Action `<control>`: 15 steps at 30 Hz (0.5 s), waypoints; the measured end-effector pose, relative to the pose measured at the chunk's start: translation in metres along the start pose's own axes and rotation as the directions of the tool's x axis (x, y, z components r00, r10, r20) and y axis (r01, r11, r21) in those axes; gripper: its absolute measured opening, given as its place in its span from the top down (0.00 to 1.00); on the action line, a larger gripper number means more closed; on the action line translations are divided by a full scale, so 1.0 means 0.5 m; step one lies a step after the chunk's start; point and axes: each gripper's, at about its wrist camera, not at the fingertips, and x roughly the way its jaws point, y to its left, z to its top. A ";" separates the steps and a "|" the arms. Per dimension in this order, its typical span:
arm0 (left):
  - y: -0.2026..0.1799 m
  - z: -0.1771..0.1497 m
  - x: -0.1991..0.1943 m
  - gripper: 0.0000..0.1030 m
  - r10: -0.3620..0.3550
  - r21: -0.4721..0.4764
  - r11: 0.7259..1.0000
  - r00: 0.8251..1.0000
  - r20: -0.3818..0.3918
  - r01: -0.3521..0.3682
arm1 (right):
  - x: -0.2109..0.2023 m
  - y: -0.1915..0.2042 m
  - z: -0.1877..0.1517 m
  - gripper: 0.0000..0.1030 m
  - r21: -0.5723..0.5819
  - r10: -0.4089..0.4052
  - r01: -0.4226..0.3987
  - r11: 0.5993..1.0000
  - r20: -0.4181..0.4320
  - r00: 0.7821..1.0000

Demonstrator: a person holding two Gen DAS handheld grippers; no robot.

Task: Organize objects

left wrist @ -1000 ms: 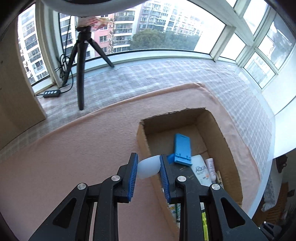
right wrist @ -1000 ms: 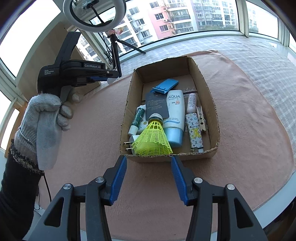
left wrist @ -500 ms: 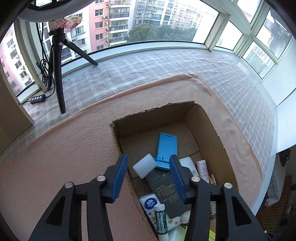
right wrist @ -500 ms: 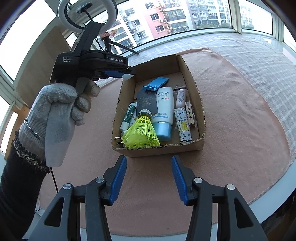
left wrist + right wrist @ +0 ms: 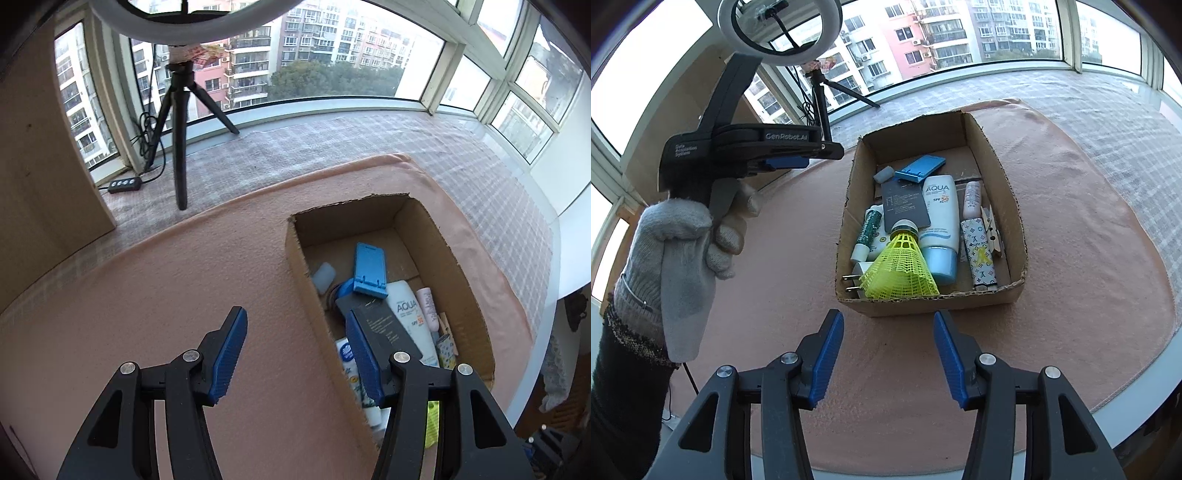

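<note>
1. Currently the left gripper (image 5: 293,354) hangs above the left wall of the cardboard box (image 5: 439,236), tilted steeply downward. Its jaws stand apart with nothing between the blue pads; only pink cloth and the box wall show through the gap.
2. The small white cap (image 5: 323,275) lies inside the box, ahead of the left gripper and slightly to its right, against the left wall near the far end. It is free of both pads.
3. Just right of the cap sits the blue phone stand (image 5: 369,271), lying partly over the dark card (image 5: 380,325), which reaches back under the left gripper's right finger.
4. The right gripper (image 5: 888,356) hovers over the pink cloth (image 5: 1089,258) just short of the box's near wall, jaws moderately parted, holding nothing.
5. Directly ahead of the right gripper, at the near end of the box, is the yellow shuttlecock (image 5: 899,266); a white plug (image 5: 858,278) lies to its left.
6. Right of the shuttlecock: the AQUA sunscreen tube (image 5: 940,218), then a patterned tube (image 5: 979,254) and a wooden clothespin (image 5: 991,234).
7. A gloved hand (image 5: 676,251) grips the left gripper's handle, seen left of the right gripper.
8. Beyond the box stands a black tripod (image 5: 179,129) with a ring light (image 5: 779,31).
</note>
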 end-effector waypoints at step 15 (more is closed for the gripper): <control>0.215 -0.250 -0.227 0.25 0.153 -0.127 0.982 0.983 0.102 -0.140 | 0.017 0.196 0.003 0.45 -0.167 -0.048 0.056 0.984 0.053 0.997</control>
